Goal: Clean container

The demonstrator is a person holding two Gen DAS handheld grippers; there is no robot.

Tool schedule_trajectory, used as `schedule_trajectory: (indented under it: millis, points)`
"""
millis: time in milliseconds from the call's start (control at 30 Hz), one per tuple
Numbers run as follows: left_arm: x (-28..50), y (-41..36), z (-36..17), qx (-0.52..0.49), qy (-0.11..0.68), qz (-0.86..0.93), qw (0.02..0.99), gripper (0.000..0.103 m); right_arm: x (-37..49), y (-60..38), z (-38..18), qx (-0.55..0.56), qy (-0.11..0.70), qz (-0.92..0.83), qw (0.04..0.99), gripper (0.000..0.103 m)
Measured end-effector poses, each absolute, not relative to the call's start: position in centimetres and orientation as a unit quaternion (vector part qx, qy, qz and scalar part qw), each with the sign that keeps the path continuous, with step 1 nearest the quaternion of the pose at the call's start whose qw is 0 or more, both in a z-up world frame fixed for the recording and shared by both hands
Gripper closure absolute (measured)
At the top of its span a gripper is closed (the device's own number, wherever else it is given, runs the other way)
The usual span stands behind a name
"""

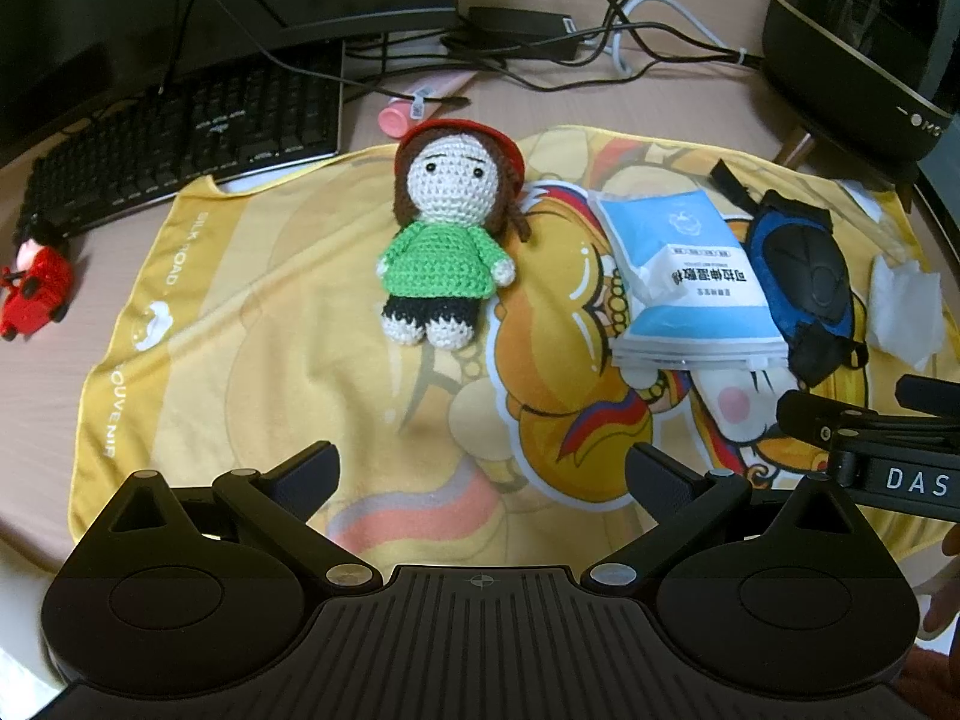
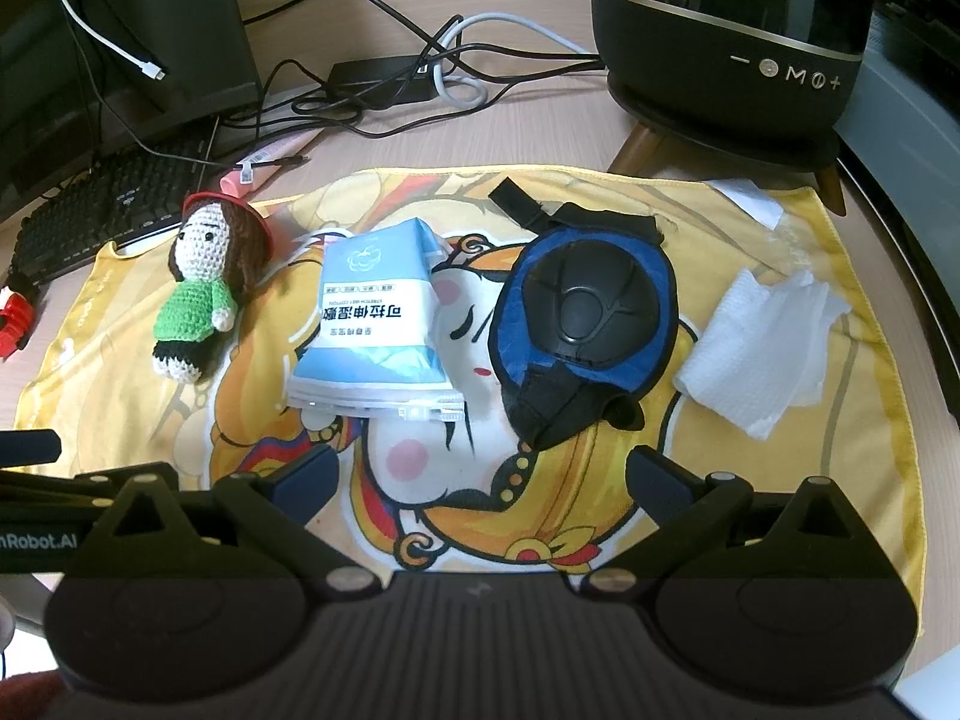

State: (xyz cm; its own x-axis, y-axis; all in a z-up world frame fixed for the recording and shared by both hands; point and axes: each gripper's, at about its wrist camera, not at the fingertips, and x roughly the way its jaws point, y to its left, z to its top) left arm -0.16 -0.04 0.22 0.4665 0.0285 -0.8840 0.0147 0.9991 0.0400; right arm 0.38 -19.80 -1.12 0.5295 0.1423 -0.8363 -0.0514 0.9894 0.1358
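Both hand-held grippers, left (image 1: 480, 471) and right (image 2: 480, 471), hover with fingers apart above the yellow cloth (image 1: 270, 348). No container is identifiable; only the right view fully shows the crumpled tissue (image 2: 759, 354), only the left the whole keyboard (image 1: 180, 144).

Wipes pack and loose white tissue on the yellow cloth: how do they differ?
The wipes pack is a flat, sealed blue-and-white pouch with print; the loose tissue is plain white, unfolded and crumpled. The pack lies mid-cloth beside the blue pad; the tissue lies near the cloth's right edge. Both rest untouched on the yellow cloth.
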Motion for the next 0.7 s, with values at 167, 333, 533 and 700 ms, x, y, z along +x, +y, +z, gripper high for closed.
schedule_trajectory:
  millis: [167, 333, 533, 700]
  points:
    - [0.0, 0.0, 0.2, 0.020, 0.517, 0.006, 0.856, 0.000, 0.5, -19.8, -1.1, 0.047, 0.481, 0.056, 0.874, 0.000]
    - [0.2, -0.1, 0.2, 0.020, 0.518, 0.007, 0.855, 0.000, 0.8, -19.9, -1.2, 0.048, 0.483, 0.056, 0.873, 0.000]
    - [0.6, -0.1, 0.1, 0.019, 0.520, 0.006, 0.854, 0.000, 1.2, -19.9, -1.2, 0.048, 0.484, 0.055, 0.872, 0.000]
    - [1.0, -0.3, 0.0, 0.020, 0.524, 0.004, 0.851, 0.000, 1.5, -20.1, -1.4, 0.050, 0.487, 0.054, 0.870, 0.000]
